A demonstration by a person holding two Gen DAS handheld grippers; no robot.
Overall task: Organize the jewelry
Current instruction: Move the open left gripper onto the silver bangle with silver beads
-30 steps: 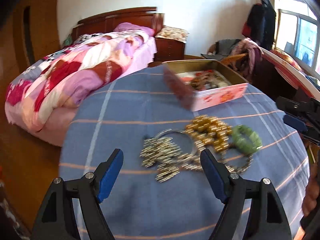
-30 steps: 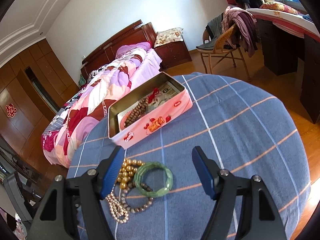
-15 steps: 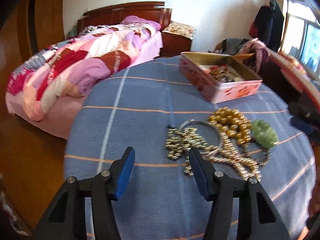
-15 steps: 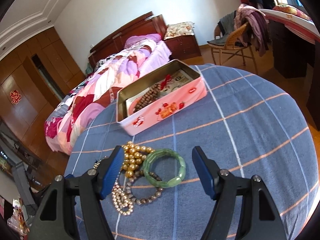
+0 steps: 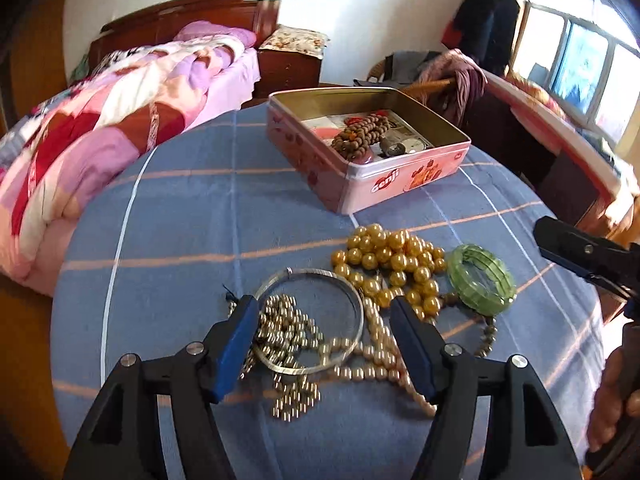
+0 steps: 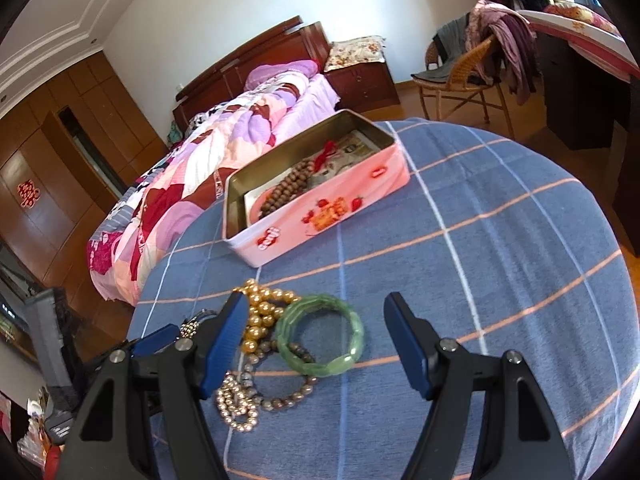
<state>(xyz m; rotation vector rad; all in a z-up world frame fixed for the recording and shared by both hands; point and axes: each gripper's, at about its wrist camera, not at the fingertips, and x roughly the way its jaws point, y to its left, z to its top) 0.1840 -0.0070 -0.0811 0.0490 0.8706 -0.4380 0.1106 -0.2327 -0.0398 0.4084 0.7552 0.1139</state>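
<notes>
Left wrist view alone shows the silver bangle [image 5: 310, 322] and small silver beads [image 5: 288, 326] lying between the left gripper [image 5: 322, 344] fingers, jaws opening, nothing pressed. Right wrist view alone shows the grey bead bracelet [image 6: 280, 396] under the green bangle [image 6: 320, 334]; the right gripper [image 6: 316, 340] stands wide around that bangle, apart from it. Gold beads [image 5: 386, 258] lie beside. The pink tin [image 6: 320, 216] farther back on the blue checked cloth [image 6: 500, 240] holds brown beads [image 6: 288, 190]. A bed [image 6: 224, 148] stands behind.
</notes>
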